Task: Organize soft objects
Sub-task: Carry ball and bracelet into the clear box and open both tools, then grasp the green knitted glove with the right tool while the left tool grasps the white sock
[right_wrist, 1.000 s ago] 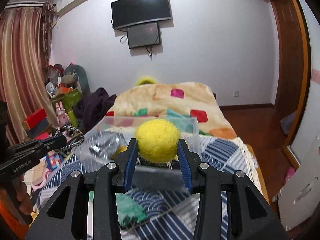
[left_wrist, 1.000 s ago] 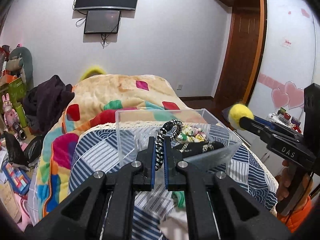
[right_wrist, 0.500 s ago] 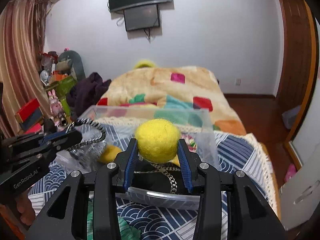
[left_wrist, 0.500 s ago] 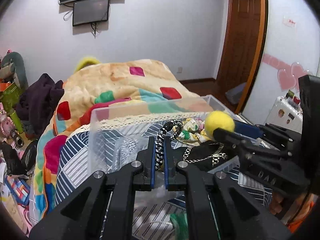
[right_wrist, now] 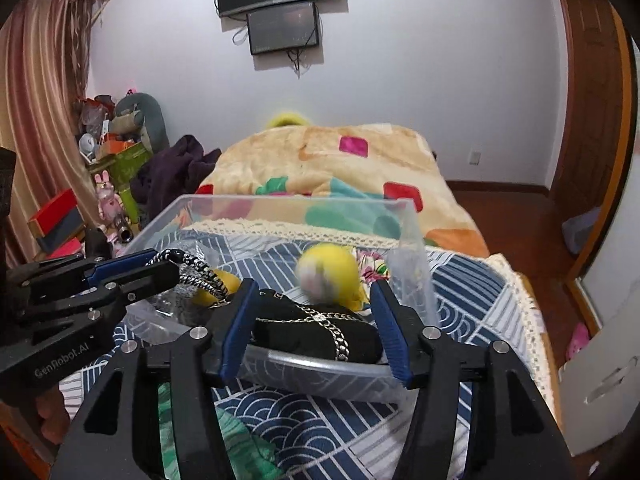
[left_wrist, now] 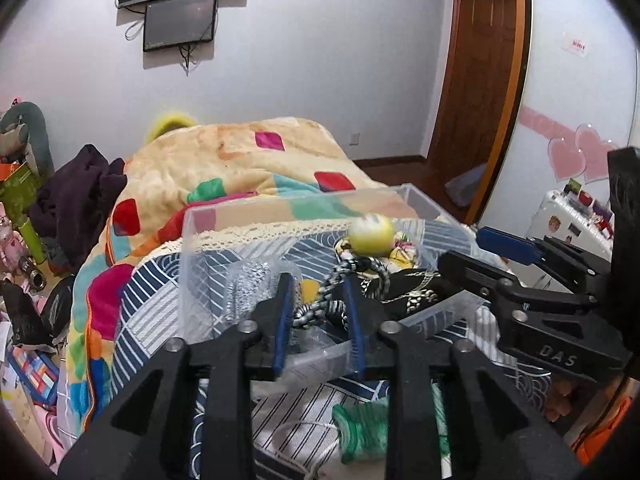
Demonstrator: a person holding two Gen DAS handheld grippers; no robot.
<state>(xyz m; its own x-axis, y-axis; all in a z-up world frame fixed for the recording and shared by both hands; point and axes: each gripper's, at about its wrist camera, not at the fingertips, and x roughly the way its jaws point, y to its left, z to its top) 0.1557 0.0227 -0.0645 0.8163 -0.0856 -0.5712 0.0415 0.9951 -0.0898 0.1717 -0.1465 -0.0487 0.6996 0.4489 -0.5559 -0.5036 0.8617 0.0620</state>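
Both jaws gape; yellow ball falls free.

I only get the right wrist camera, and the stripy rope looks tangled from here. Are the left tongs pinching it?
Observer: No. The left wrist view shows the left tongs open, with the stripy rope loose between their fingers, over the clear box.
Child: Is the yellow ball touching the right tongs?
Observer: No. Side-on, the yellow ball is past the tips of the right tongs, with a gap.
Child: Anything pretty I can't see?
Observer: Pink heart stickers on the white door.
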